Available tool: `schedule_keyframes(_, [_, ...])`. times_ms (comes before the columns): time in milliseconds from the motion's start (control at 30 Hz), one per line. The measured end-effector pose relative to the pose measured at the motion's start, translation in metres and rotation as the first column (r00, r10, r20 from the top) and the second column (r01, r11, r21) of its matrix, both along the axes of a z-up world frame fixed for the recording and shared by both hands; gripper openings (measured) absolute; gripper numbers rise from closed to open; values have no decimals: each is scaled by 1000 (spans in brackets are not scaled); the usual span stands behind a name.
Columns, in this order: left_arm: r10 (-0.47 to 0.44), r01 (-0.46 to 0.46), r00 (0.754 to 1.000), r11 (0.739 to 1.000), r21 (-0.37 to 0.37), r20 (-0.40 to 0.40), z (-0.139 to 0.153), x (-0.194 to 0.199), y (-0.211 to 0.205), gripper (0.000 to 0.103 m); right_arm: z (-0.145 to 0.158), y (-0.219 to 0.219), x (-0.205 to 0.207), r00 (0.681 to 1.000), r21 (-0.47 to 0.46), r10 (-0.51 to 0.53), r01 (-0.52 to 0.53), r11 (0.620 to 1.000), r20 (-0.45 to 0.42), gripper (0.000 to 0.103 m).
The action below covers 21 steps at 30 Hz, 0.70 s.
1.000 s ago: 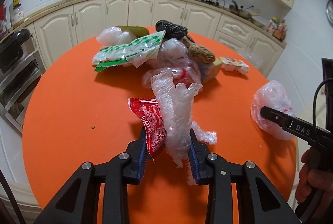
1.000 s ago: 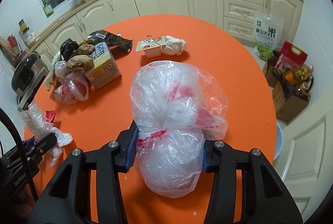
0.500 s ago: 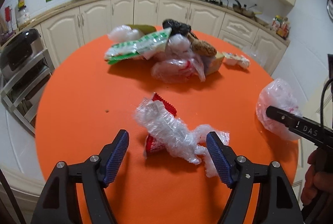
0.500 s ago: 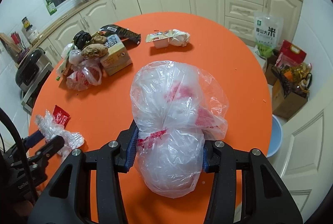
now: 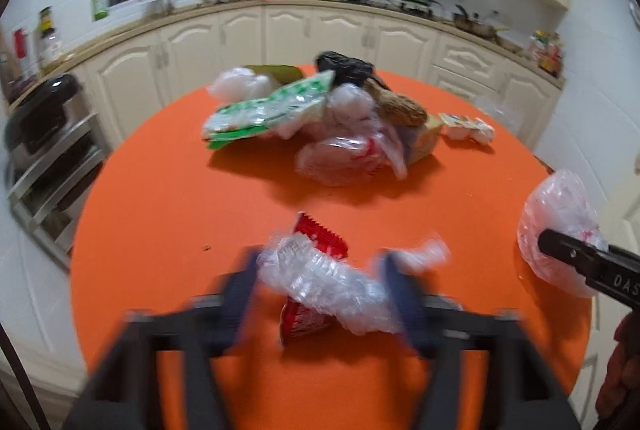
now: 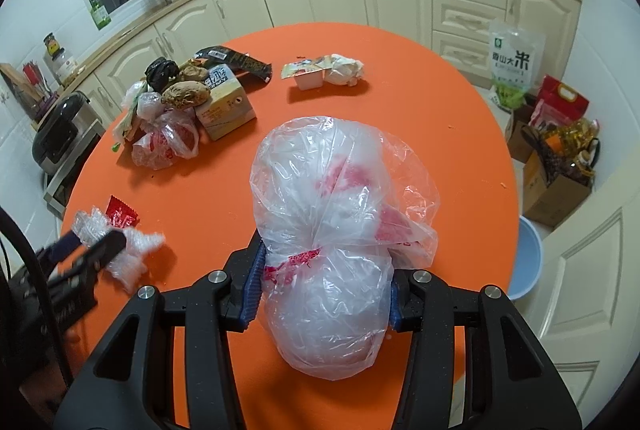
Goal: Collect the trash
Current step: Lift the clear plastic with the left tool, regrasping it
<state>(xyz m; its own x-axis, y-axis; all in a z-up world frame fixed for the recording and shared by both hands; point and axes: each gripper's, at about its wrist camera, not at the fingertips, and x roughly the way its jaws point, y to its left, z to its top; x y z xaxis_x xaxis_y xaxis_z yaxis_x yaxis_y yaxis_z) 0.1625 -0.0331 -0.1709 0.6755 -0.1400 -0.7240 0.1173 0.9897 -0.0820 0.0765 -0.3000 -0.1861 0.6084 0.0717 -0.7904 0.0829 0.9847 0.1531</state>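
My left gripper (image 5: 320, 294) is blurred with motion and its fingers stand around crumpled clear plastic (image 5: 332, 282) and a red wrapper (image 5: 304, 322) lying on the orange round table (image 5: 168, 206). The jaws are still apart. My right gripper (image 6: 324, 290) is shut on a knotted clear plastic bag (image 6: 332, 226) with red print, held just above the table; the bag also shows in the left wrist view (image 5: 560, 230). The left gripper shows in the right wrist view (image 6: 92, 250) at the table's left edge.
A heap of trash (image 5: 320, 118) lies at the far side: a green-white packet, black bag, bread, carton (image 6: 226, 98), plastic bags. A small white cup and wrapper (image 6: 324, 72) lie beyond. Kitchen cabinets ring the table. A blue bin (image 6: 528, 258) stands on the floor at right.
The left gripper let go of the plastic and red wrapper, which dropped on the table; its jaws opened wide and now close in around them again. The right gripper keeps its bag.
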Motion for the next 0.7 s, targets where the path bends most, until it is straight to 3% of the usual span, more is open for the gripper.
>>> schedule_keyframes(133, [-36,36,999,999,-2,41,2,-10,0,13,2,-5,-1,1000,1,-10,10,1000,6,45])
schedule_keyframes(300, [-57,57,996,998,8,68,4,-22,-2,11,1,-7,-2,1000,4,-13,13,1000,1,45])
schedule_keyframes(367, [-46,44,998,998,39,45,0,-20,-3,20,0,-7,-2,1000,4,-12,12,1000,-2,45])
schedule_keyframes(400, [-28,26,999,999,48,42,-2,-19,-1,36,0,-6,-2,1000,3,-12,12,1000,-3,45])
schedule_keyframes(433, [-10,8,999,998,55,39,-2,-19,1,62,-1,-6,-2,1000,5,-10,10,1000,-5,45])
schedule_keyframes(467, [16,-19,999,998,57,44,-2,-21,5,72,-1,-6,-3,1000,5,-8,8,1000,-5,45])
schedule_keyframes(500, [27,-29,998,998,48,57,0,-23,8,77,-1,-5,-3,1000,4,-7,7,1000,-5,45])
schedule_keyframes(700, [35,-36,999,999,39,35,-2,-38,11,78,-2,-3,-4,1000,7,-4,5,1000,-7,45])
